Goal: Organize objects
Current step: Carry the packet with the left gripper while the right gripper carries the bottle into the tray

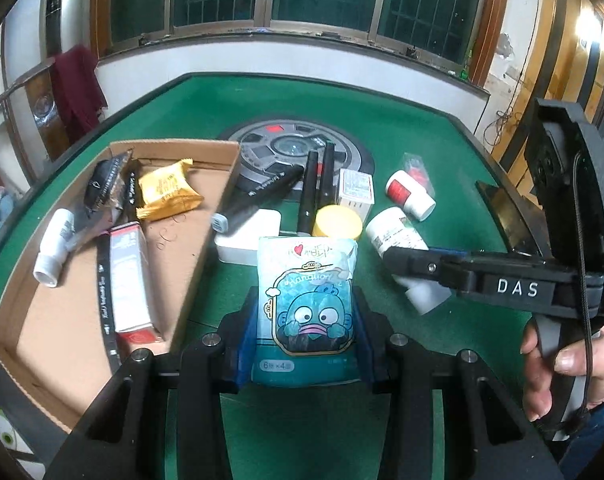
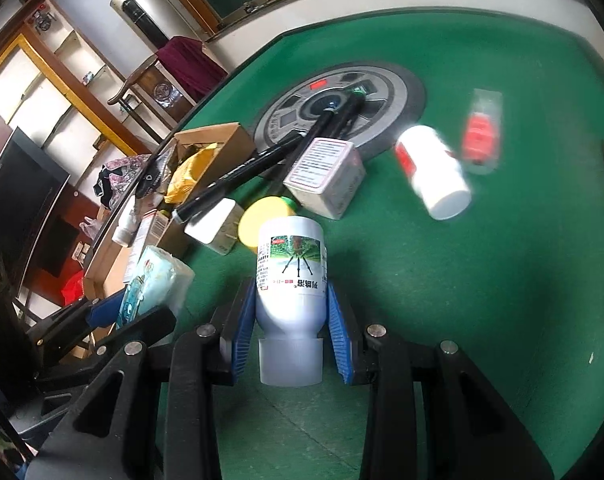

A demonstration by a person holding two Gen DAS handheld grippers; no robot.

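Two grippers carry loads: left gripper point(image 1: 303, 320) clamps the tissue pack point(image 1: 307, 308); right gripper point(image 2: 292, 316) brackets the white bottle point(image 2: 290, 276), contact unclear, both presumably bound for the cardboard tray point(image 1: 206, 216) at left.

Matt green felt table point(image 1: 401, 112), brown cardboard tray point(image 1: 66, 320), glossy plastic tissue packet point(image 1: 307, 300), smooth white plastic bottle point(image 2: 290, 280).

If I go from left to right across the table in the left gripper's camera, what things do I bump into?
Cardboard box with snacks and tubes inside → white flat box → blue cartoon tissue pack held in the left gripper → white bottle in the right gripper → red-banded bottle.
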